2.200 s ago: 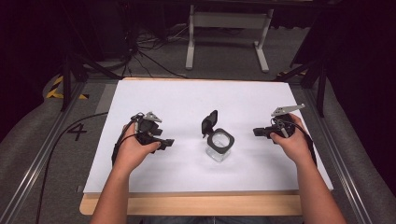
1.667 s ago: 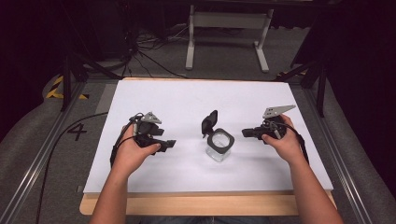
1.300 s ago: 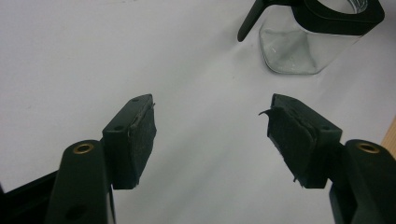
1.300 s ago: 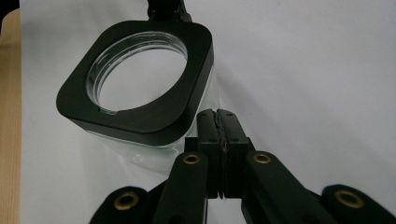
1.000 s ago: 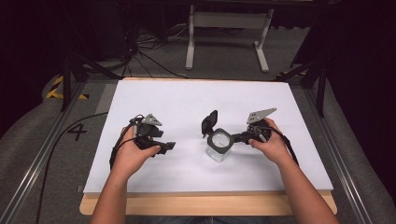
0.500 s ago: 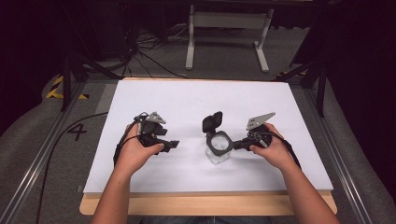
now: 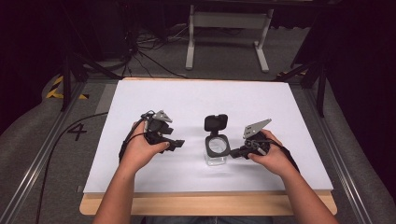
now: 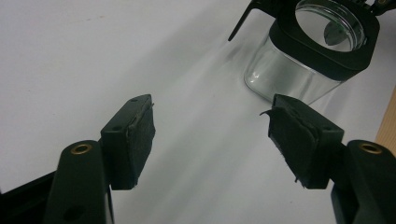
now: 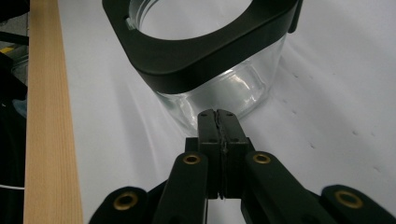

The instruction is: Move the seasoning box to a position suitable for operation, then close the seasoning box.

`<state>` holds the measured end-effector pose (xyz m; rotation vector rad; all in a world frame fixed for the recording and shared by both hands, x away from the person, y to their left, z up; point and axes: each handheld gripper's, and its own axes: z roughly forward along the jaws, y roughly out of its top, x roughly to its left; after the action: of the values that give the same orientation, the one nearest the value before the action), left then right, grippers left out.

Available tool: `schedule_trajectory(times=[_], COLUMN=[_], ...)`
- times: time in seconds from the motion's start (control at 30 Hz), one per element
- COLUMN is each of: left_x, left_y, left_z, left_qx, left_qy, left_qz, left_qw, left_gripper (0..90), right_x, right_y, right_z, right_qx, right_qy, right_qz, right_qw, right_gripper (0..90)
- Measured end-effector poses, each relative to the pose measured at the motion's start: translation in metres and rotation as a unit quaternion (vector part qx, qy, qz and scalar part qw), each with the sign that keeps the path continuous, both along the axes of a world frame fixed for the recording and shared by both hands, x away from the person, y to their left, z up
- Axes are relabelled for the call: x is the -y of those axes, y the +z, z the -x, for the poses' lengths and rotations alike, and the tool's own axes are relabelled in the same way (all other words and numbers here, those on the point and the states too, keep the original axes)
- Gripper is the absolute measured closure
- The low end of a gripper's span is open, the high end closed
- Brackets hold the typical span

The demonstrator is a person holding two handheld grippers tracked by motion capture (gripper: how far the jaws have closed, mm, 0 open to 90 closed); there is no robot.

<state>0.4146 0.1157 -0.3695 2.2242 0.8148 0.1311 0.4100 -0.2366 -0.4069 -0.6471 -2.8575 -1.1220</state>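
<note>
One glass jar (image 7: 216,151) with black square collar and one hinged black lid (image 7: 215,123), standing open. Two handheld grippers: left gripper (image 7: 180,143), right gripper (image 7: 233,152). Two jaws per gripper, four in all; left pair spread apart, right pair pressed together just beside jar wall. Two grey three-cornered plates, one atop each gripper. Two hands, two forearms. One white sheet (image 7: 196,100) covering one wooden table (image 7: 210,205). One floor marking, numeral "4" (image 7: 77,131). One white metal stand (image 7: 229,23) beyond table.
</note>
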Motion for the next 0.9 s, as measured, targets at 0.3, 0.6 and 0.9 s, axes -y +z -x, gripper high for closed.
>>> schedule_trajectory(times=[0.3,0.6,0.9], left_x=[0.003,0.009,0.02], left_y=[0.001,0.004,0.007], left_z=[-0.001,0.003,0.012], left_qx=[-0.002,-0.003,-0.02], left_qy=[-0.007,-0.03,-0.101], left_qz=[-0.001,0.002,0.044], left_qw=[1.0,0.9995,0.9937], left_gripper=[32.2,37.2,60.8], right_x=[-0.003,0.02,0.031], right_y=[0.0,0.02,0.048], right_z=[0.003,0.002,-0.002], right_qx=[0.0,0.02,0.039], right_qy=[0.006,-0.046,-0.073], right_qz=[0.004,-0.023,-0.064], right_qw=[1.0,0.9985,0.9945], right_gripper=[89.7,89.8,89.8])
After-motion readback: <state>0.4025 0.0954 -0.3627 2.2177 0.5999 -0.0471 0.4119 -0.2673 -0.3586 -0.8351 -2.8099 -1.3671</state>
